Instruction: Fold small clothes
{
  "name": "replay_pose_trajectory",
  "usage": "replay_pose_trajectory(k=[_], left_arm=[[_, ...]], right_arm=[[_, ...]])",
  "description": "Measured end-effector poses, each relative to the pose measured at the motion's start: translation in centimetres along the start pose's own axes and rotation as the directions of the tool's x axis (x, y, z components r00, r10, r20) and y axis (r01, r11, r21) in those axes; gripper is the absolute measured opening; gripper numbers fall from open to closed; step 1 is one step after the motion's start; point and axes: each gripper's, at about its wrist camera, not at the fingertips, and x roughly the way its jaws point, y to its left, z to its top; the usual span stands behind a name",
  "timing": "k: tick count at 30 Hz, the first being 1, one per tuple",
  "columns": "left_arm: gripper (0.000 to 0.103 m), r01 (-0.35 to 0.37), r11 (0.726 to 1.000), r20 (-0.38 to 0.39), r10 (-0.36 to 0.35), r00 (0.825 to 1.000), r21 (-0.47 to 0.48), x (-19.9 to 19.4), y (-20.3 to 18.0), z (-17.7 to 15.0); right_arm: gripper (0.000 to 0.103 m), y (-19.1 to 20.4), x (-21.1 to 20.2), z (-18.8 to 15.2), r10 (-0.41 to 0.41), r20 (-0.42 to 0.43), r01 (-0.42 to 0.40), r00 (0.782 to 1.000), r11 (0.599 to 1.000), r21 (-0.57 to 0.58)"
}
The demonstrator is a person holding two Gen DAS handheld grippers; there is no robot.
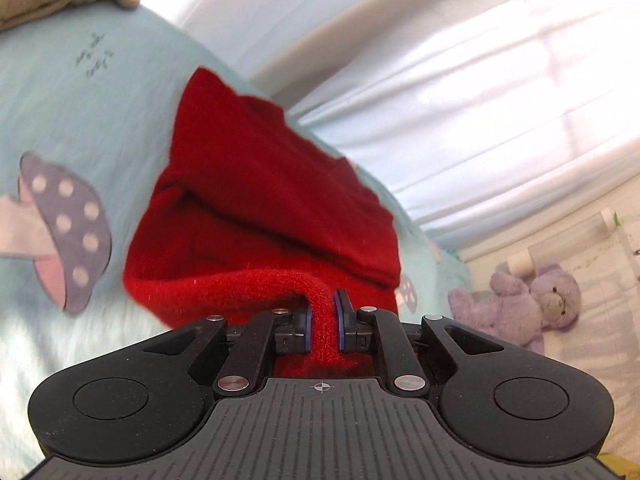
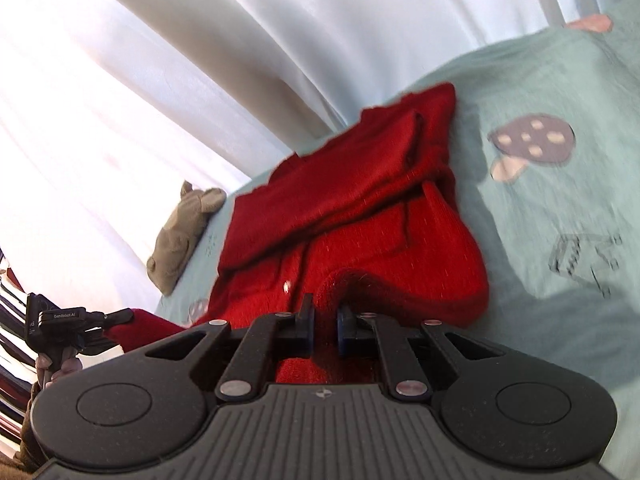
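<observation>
Bed: mint mushroom-print sheet [image 1: 100, 92], white curtain [image 1: 460, 80] behind
Left gripper [image 1: 323, 322]: fingers clenched on red knit garment [image 1: 260, 184] hem
Right gripper [image 2: 324, 330]: fingers clenched on same hem

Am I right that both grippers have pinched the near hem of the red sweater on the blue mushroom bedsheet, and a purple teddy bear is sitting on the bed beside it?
Not quite. The purple teddy bear lies on the floor beyond the bed, as the left wrist view shows. The rest holds: the left gripper and right gripper both pinch the red sweater on the mushroom bedsheet.
</observation>
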Motion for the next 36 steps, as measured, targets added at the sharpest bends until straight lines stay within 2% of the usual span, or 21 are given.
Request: replay_pose_trajectory(k=[2, 4, 7, 9, 11, 12, 13, 14, 15, 16, 17, 18, 20, 24, 26, 28, 31, 33, 34, 35, 36], left_arm=[[0.013, -0.005, 1.0, 0.032, 0.005, 0.999, -0.023, 1.2, 0.4, 2.5], [0.013, -0.041, 0.998, 0.065, 0.044, 0.997, -0.053, 2.6, 1.2, 4.9], [0.013, -0.076, 0.984, 0.141, 0.099, 0.985, -0.161, 4.2, 4.0, 7.6], [0.014, -0.108, 0.968, 0.173, 0.15, 0.973, -0.228, 5.4, 6.0, 8.6], [0.03, -0.142, 0.954, 0.154, 0.187, 0.97, -0.263, 6.8, 7.6, 9.0], [0.032, -0.162, 0.951, 0.144, 0.205, 0.968, -0.262, 7.1, 8.2, 8.8], [0.039, -0.182, 0.954, 0.133, 0.218, 0.967, -0.239, 7.4, 8.7, 8.4], [0.052, -0.204, 0.956, 0.121, 0.232, 0.965, -0.212, 7.4, 9.2, 8.1], [0.057, -0.221, 0.957, 0.121, 0.245, 0.962, -0.187, 7.3, 9.4, 7.8], [0.063, -0.233, 0.96, 0.137, 0.254, 0.957, -0.154, 6.9, 9.7, 7.4], [0.067, -0.248, 0.963, 0.154, 0.263, 0.953, -0.108, 6.5, 9.8, 7.0], [0.07, -0.265, 0.962, 0.168, 0.272, 0.947, -0.064, 6.3, 9.8, 6.8], [0.079, -0.292, 0.956, 0.177, 0.284, 0.943, 0.022, 6.5, 9.6, 6.5], [0.082, -0.257, 0.961, 0.143, 0.242, 0.96, 0.101, 9.4, 9.0, 7.3], [0.083, -0.253, 0.961, 0.129, 0.239, 0.962, 0.109, 11.1, 8.8, 8.0], [0.083, -0.252, 0.962, 0.114, 0.24, 0.964, 0.109, 12.6, 8.6, 8.7], [0.082, -0.224, 0.97, 0.099, 0.215, 0.972, 0.093, 14.0, 8.6, 9.6], [0.075, -0.234, 0.968, 0.104, 0.225, 0.969, 0.088, 14.4, 8.5, 10.0], [0.061, -0.257, 0.962, 0.113, 0.247, 0.962, 0.089, 14.4, 8.4, 10.2], [0.042, -0.289, 0.953, 0.12, 0.278, 0.953, 0.09, 14.5, 8.3, 10.3], [0.034, -0.314, 0.944, 0.126, 0.302, 0.945, 0.096, 14.5, 8.1, 10.3]], right_arm=[[0.009, 0.5, 1.3, 2.5, -0.008, 0.058, 0.01, 0.998, 1.0, -0.029], [0.009, 0.3, 2.9, 5.1, -0.029, 0.107, 0.03, 0.994, 1.0, -0.007], [0.009, -0.9, 5.6, 8.4, -0.119, 0.172, 0.111, 0.978, 0.992, 0.056], [0.009, -1.8, 7.4, 9.7, -0.214, 0.207, 0.204, 0.954, 0.976, 0.07], [0.012, -2.8, 9.8, 10.5, -0.306, 0.198, 0.304, 0.931, 0.952, 0.04], [0.014, -3.3, 10.6, 10.6, -0.329, 0.175, 0.327, 0.928, 0.944, 0.038], [0.019, -3.7, 11.0, 10.5, -0.322, 0.166, 0.321, 0.932, 0.947, 0.034], [0.031, -4.1, 10.9, 10.2, -0.302, 0.166, 0.302, 0.939, 0.953, 0.026], [0.038, -4.2, 10.8, 10.1, -0.301, 0.171, 0.303, 0.938, 0.953, 0.012], [0.051, -4.3, 10.5, 9.9, -0.309, 0.187, 0.319, 0.933, 0.947, -0.027], [0.06, -4.3, 10.0, 9.7, -0.316, 0.212, 0.336, 0.925, 0.94, -0.066], [0.061, -4.4, 9.5, 9.7, -0.314, 0.24, 0.348, 0.919, 0.931, -0.112], [0.064, -4.3, 8.9, 9.6, -0.283, 0.247, 0.337, 0.927, 0.917, -0.214], [0.067, -3.4, 10.9, 9.6, -0.273, 0.165, 0.316, 0.948, 0.87, -0.378], [0.071, -2.6, 12.1, 9.6, -0.292, 0.159, 0.333, 0.943, 0.826, -0.455], [0.073, -2.6, 13.5, 10.0, -0.335, 0.172, 0.376, 0.926, 0.79, -0.484], [0.073, -3.9, 15.1, 11.4, -0.34, 0.132, 0.362, 0.931, 0.828, -0.427], [0.073, -4.8, 15.9, 12.0, -0.328, 0.112, 0.344, 0.938, 0.851, -0.397], [0.073, -5.0, 16.1, 12.2, -0.326, 0.113, 0.344, 0.939, 0.856, -0.386], [0.061, -5.2, 16.1, 12.3, -0.316, 0.126, 0.34, 0.94, 0.862, -0.377], [0.049, -5.1, 16.0, 12.3, -0.295, 0.14, 0.327, 0.945, 0.867, -0.377]])
